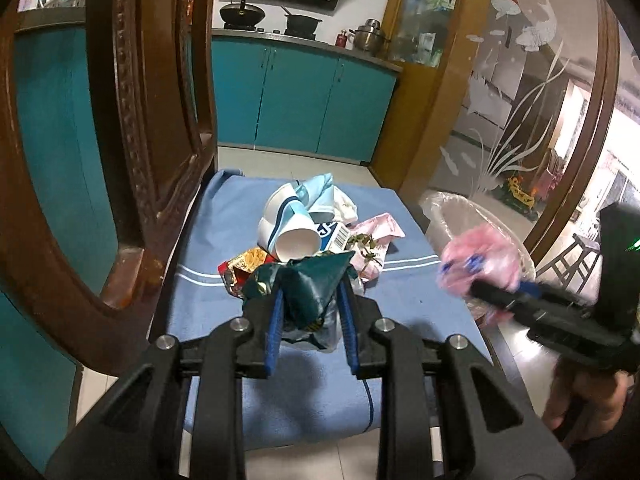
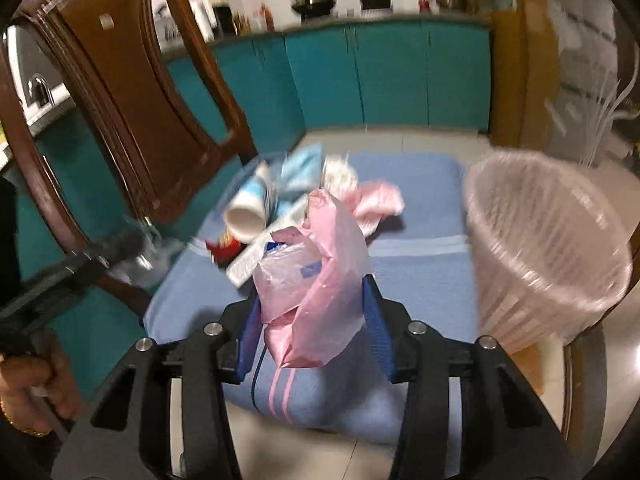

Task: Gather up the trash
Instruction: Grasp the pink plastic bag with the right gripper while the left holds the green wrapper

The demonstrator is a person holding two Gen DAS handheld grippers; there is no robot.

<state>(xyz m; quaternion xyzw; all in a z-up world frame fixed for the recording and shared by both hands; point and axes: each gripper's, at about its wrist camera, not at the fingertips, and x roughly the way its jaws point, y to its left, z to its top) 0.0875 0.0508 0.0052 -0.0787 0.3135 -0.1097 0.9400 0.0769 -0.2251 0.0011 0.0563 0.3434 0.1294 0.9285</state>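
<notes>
Black gripper arms filled the bottom of both views. Between the blue pads of the left gripper (image 1: 310,304) a dark green wrapper (image 1: 310,284) was pinched, its crumpled top sticking up above the jaws and some clear plastic hanging below them. Just beyond those jaws a heap of trash was seen on a blue cloth (image 1: 224,308): a white paper cup (image 1: 292,240) lying on its side with its mouth toward the camera, a red snack packet (image 1: 240,268) to the left of it, a barcoded carton (image 1: 336,236) and a pink wrapper (image 1: 380,232) to the right. The right gripper (image 2: 310,312) was seen with a pink plastic bag (image 2: 320,276) between its blue pads; whether the pads pressed on it could not be told, since a gap showed on the right side. A bin (image 2: 548,252) lined with a clear bag was standing to the right of those jaws, beside the cloth. A brown wooden chair back (image 2: 132,100) was seen left of both grippers. A hand (image 2: 36,384) was seen holding the left gripper's handle
</notes>
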